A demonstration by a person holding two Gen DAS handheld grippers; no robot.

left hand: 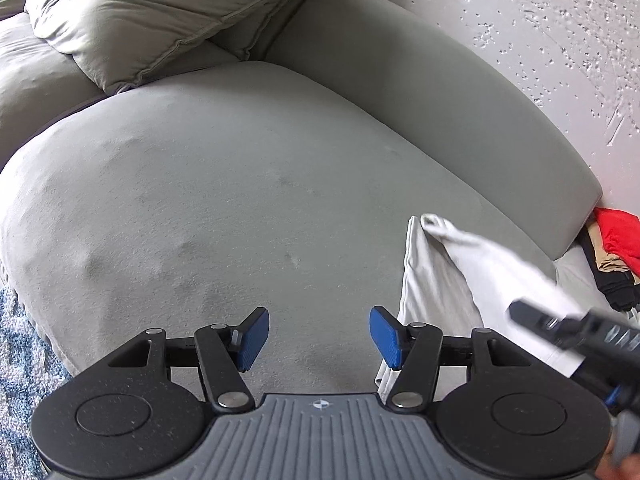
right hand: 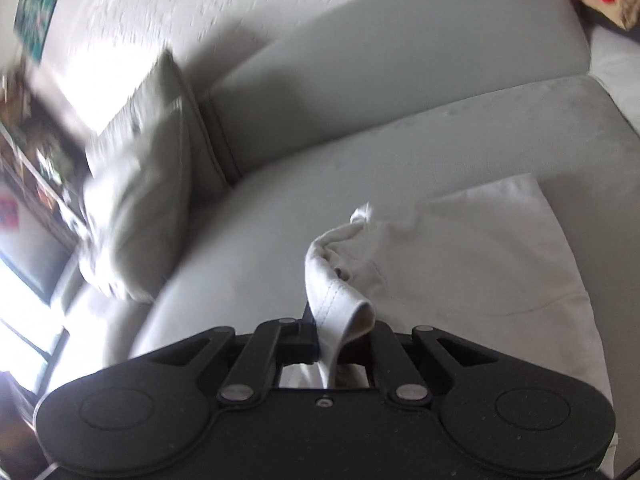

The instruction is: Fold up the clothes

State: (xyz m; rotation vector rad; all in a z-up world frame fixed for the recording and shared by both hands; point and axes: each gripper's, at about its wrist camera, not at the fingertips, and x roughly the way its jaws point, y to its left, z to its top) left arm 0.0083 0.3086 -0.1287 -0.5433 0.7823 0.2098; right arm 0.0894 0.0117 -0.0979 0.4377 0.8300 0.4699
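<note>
On the wide grey-green suede sofa seat cushion (left hand: 248, 184) lies the white cotton garment (left hand: 436, 280), spread flat toward the cushion's right end, short of the seam where the next cushion begins. One hemmed edge of it is lifted off the cushion — the right tongs (right hand: 344, 340) are clenched on that stitched band, which curls up and over between the black jaws in the right wrist view. The rest of the cloth trails back from the grip onto the cushion, creased where it rises.

The left tongs (left hand: 319, 338) hang released above the cushion's near edge, blue ribbed pads (left hand: 253, 338) standing apart with only bare suede between them; the garment's left border lies just beside the right-hand pad, not touching it as far as the view tells.

Behind the cushion runs the matching grey backrest (left hand: 420, 92), and on the cushion's far left leans a loose grey-green throw pillow (left hand: 160, 12). Past the cushion's right end sits a small heap of red, tan and black clothes (left hand: 616, 256) against the textured white wall (left hand: 540, 20). Off the cushion's near left corner shows a blue-and-white patterned rug (left hand: 20, 352).
</note>
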